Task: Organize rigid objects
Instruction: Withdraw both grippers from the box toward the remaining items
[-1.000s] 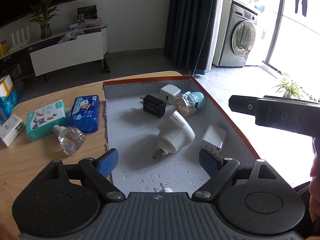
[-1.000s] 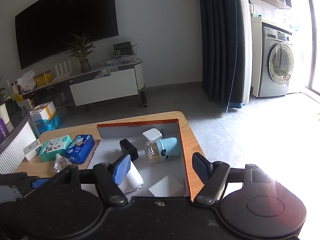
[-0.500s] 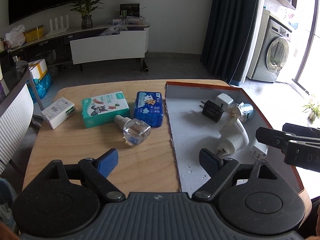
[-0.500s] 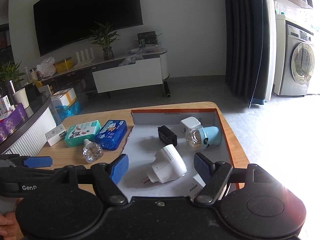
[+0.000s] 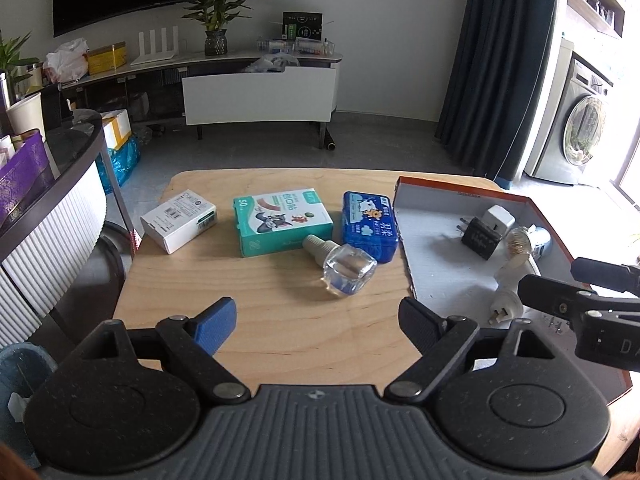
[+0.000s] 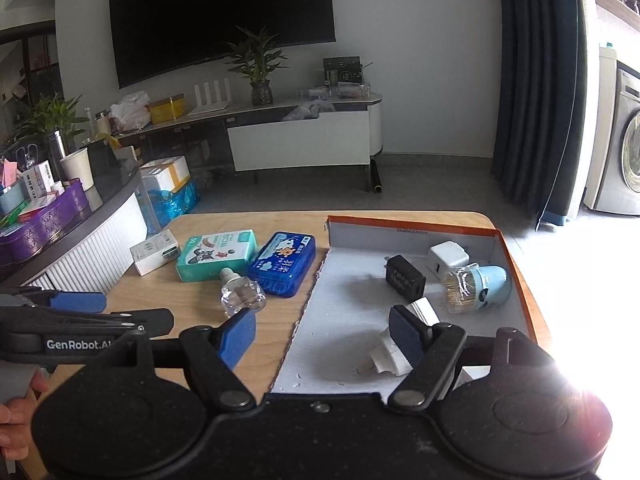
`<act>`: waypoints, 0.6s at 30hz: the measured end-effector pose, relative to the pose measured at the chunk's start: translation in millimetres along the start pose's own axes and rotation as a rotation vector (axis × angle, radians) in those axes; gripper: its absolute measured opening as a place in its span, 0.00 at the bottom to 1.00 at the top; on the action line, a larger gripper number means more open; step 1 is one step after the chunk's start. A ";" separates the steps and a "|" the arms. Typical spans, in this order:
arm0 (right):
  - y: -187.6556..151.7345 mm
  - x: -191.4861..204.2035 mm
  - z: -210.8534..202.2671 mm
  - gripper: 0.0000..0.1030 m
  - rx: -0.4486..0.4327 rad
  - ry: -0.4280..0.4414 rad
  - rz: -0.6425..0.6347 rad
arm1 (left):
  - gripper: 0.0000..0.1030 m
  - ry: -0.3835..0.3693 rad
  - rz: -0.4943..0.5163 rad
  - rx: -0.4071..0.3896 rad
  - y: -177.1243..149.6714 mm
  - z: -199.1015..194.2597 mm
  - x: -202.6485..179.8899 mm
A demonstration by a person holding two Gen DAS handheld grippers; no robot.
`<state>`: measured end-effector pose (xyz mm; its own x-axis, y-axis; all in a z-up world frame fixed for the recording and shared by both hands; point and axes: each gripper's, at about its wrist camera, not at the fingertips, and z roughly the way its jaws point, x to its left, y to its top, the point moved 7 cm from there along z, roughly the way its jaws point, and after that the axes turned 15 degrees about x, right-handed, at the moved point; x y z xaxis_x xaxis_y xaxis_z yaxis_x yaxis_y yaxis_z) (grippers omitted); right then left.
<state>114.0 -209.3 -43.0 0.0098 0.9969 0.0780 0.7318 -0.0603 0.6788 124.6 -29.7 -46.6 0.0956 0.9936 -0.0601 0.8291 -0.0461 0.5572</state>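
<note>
My left gripper [image 5: 318, 324] hangs open and empty over the wooden table [image 5: 256, 312], just short of a clear glass bottle [image 5: 344, 266] lying on its side. Behind the bottle sit a blue case [image 5: 370, 226], a teal box [image 5: 282, 222] and a white box [image 5: 179, 220]. My right gripper [image 6: 322, 332] is over the near edge of the orange-rimmed tray [image 6: 412, 228], its jaws opening with nothing between them. In the tray lie a white plug adapter [image 6: 386, 354], a black charger [image 6: 404, 282], a white charger [image 6: 447, 259] and a pale blue toothpick holder [image 6: 478, 288].
A curved counter [image 6: 80, 224] with a purple tin stands to the left of the table. A hand [image 6: 18, 408] grips the left tool at the left edge of the right wrist view. The table's right edge lies just past the tray.
My left gripper has shifted left, from above the tray to above the table in front of the bottle. The right gripper also swung left and its jaws have widened.
</note>
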 end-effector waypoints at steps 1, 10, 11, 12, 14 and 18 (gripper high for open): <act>1.0 3.4 0.8 0.85 0.000 0.003 -0.007 | 0.88 0.004 -0.002 -0.001 0.3 -0.3 3.4; 7.1 35.7 15.7 0.85 0.022 0.031 -0.064 | 0.88 0.031 -0.027 -0.004 3.4 0.1 33.2; 7.2 38.7 17.4 0.85 0.024 0.034 -0.070 | 0.88 0.032 -0.030 -0.003 3.5 0.4 35.5; 7.4 41.9 19.0 0.85 0.026 0.037 -0.074 | 0.88 0.033 -0.031 -0.004 3.8 0.5 37.7; 8.0 47.4 22.4 0.85 0.032 0.042 -0.080 | 0.88 0.036 -0.033 -0.003 3.6 1.0 41.5; 9.4 56.2 28.1 0.85 0.039 0.050 -0.095 | 0.88 0.040 -0.044 -0.002 3.1 1.9 49.1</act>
<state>140.5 -152.4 -52.7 -0.0938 0.9943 0.0516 0.7541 0.0372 0.6557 132.9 18.8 -49.4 0.0371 0.9980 -0.0518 0.8308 -0.0020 0.5566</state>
